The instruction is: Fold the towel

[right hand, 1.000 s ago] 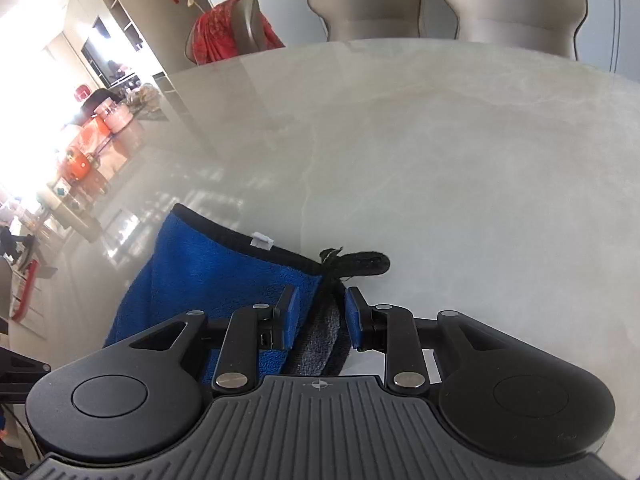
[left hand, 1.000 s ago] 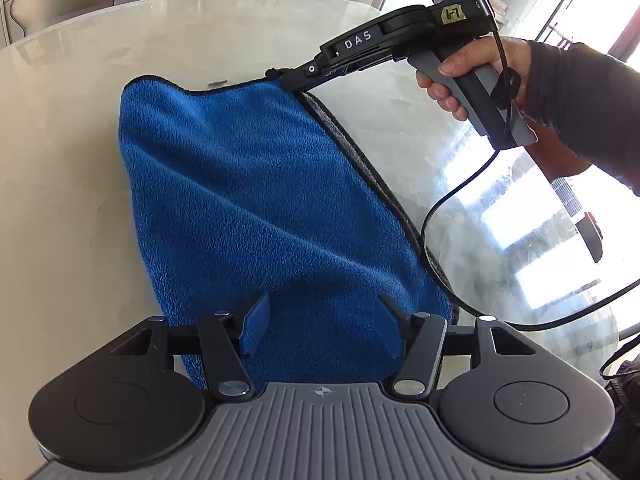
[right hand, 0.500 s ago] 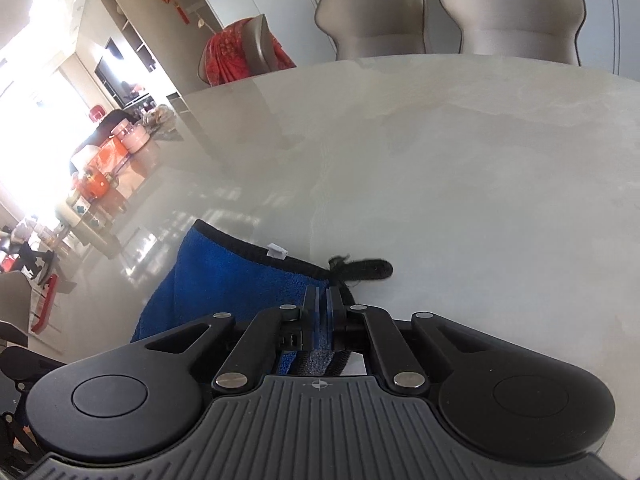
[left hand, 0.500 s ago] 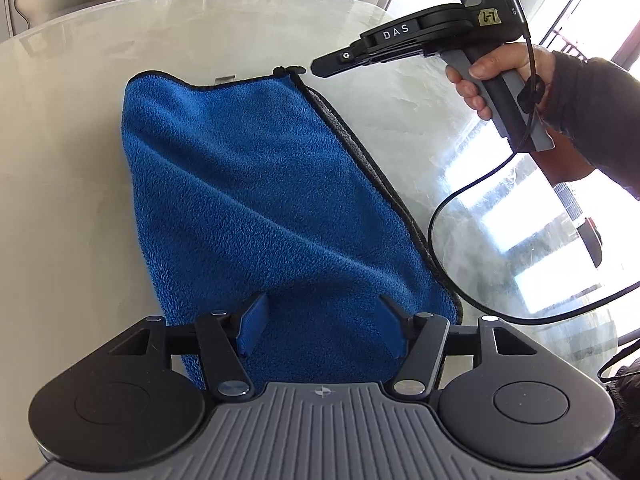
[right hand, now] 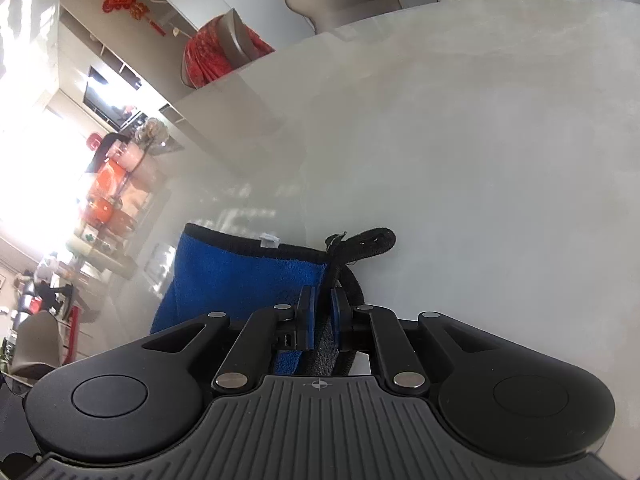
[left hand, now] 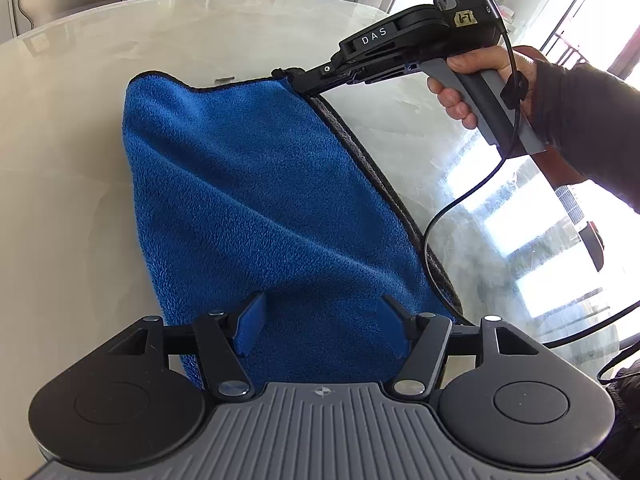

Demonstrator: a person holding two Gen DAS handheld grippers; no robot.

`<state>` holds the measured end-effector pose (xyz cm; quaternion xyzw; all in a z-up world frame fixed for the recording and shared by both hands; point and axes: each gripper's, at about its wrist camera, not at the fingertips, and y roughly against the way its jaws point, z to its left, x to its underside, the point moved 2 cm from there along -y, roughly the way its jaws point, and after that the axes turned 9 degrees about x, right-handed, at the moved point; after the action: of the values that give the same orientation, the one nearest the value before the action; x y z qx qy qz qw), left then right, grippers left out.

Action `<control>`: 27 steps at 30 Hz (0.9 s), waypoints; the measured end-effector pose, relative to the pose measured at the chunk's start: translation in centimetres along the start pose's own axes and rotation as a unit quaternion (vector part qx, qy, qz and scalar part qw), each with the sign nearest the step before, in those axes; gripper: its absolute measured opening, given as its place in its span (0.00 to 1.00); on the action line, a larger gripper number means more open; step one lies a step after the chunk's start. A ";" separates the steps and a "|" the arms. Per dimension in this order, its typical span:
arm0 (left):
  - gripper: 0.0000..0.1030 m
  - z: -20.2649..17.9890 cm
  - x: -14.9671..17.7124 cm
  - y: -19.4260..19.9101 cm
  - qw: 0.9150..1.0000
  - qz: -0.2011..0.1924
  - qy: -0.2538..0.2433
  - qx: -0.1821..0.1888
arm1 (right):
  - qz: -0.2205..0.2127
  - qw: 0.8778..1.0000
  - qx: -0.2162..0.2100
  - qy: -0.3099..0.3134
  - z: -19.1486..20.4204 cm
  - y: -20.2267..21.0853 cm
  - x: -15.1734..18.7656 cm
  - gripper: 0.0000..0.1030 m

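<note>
Fingers (left hand: 250, 326) of left gripper (left hand: 320, 330): spread wide, blue pads apart over near end of towel (left hand: 256, 200), nothing grasped; contact with the pile not determinable. Unchanged from half a second ago.

Fingers (right hand: 307, 316) of right gripper (right hand: 321, 316): closed to a narrow gap, pinching the towel's far right corner, grey underside and black edging between the pads. Half a second ago: tips lifted clear of that corner, pads shut on nothing. Now returned to it; corner appears raised slightly off table (left hand: 80, 160).

Towel: blue side up, folded, flat on pale marble table, black hanging loop (right hand: 366, 242) beyond the gripped corner.

Writing legible on right gripper: "DAS" on arm; handwritten "6-7" on yellow tag (left hand: 467, 19). White towel label (right hand: 269, 239): illegible.
</note>
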<state>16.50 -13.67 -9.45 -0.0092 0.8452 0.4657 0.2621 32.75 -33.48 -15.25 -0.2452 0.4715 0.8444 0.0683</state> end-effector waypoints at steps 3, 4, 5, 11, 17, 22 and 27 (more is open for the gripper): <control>0.64 -0.1 0.0 0.0 1.000 -0.001 0.001 0.001 | -0.004 1.000 -0.012 -0.006 0.0 0.0 0.0 0.27; 0.64 -0.1 0.0 0.1 1.000 -0.001 0.002 0.001 | -0.007 1.000 -0.017 -0.009 0.0 0.0 0.0 0.30; 0.64 -0.1 0.0 0.1 1.000 -0.002 0.002 0.002 | -0.010 1.000 -0.019 -0.013 -0.1 0.0 -0.1 0.30; 0.65 -0.4 0.3 0.5 1.000 -0.002 -0.002 0.003 | -0.012 0.999 -0.027 -0.032 -0.4 -0.7 -0.7 0.30; 0.66 -0.6 0.3 0.6 1.000 -0.002 -0.001 0.004 | -0.022 0.999 -0.021 0.008 0.7 -0.7 -0.4 0.05; 0.66 -0.6 0.2 0.6 1.000 0.000 0.000 0.004 | -0.042 0.998 -0.015 0.034 1.2 1.2 0.3 0.04; 0.66 -0.8 0.3 0.7 1.000 0.001 -0.004 0.002 | -0.046 0.999 0.021 0.019 -0.2 1.9 -0.1 0.04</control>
<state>15.71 -13.82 -8.72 -0.0064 0.8450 0.4646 0.2648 32.25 -34.65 -13.80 -0.2814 0.4786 0.8253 0.1036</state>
